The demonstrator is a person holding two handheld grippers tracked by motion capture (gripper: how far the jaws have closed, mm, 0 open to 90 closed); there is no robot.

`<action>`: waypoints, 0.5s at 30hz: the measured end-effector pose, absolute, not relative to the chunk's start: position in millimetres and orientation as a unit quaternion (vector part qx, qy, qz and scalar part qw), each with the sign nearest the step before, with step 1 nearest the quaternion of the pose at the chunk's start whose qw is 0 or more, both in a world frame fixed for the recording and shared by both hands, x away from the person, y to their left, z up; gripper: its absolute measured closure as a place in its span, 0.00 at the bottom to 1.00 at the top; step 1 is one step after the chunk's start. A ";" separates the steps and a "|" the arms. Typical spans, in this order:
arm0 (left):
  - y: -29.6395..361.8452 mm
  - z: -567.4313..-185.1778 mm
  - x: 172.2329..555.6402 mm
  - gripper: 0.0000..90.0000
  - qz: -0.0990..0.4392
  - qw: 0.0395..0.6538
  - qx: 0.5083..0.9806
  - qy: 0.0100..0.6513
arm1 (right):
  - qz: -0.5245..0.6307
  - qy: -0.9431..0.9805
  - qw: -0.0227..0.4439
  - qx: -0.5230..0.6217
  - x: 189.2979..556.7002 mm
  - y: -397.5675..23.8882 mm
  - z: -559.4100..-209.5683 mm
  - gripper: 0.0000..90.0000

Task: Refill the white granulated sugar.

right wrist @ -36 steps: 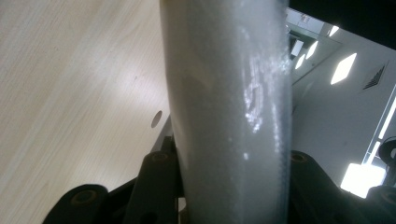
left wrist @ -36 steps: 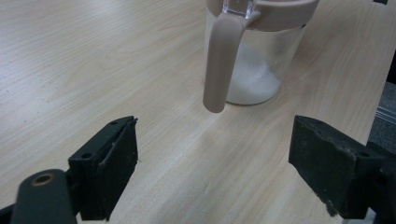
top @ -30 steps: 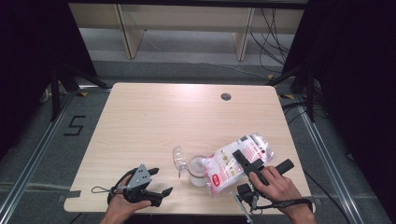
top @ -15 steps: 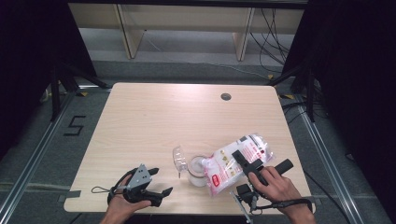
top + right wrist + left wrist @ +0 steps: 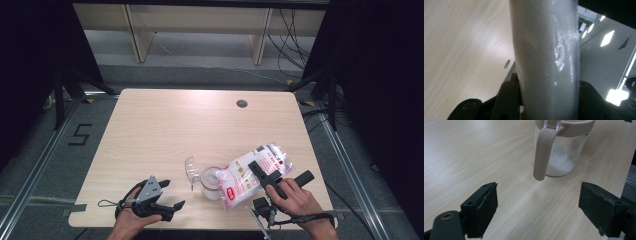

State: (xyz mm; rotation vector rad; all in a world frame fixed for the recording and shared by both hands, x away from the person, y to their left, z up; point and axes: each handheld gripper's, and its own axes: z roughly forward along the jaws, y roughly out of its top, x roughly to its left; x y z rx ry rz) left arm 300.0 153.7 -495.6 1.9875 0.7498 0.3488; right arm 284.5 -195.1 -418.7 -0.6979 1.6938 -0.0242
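right gripper (image 5: 267, 175) clamps bag (image 5: 250, 172) | left gripper (image 5: 167, 197) open, empty | keep bag mouth over jar (image 5: 212, 182), tilt slowly

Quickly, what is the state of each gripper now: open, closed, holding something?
Left gripper: open, holding nothing, jaws facing the jar.
Right gripper: closed on the bag of white powder, tilted over the jar.

High cam overhead, faces fwd/down; claw cams close-up; all share table (image 5: 165, 130).
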 end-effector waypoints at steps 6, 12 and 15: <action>152.5 -496.3 299.7 0.17 0.138 0.479 0.810 0.310 | -0.010 0.733 0.610 -0.301 284.2 -194.5 -418.7 0.78; 154.4 -495.5 300.4 0.17 0.147 0.476 0.814 0.299 | -0.011 0.734 0.609 -0.302 284.2 -194.5 -418.6 0.78; 153.9 -495.5 300.1 0.17 0.147 0.481 0.810 0.302 | -0.012 0.735 0.608 -0.301 284.6 -194.8 -418.3 0.78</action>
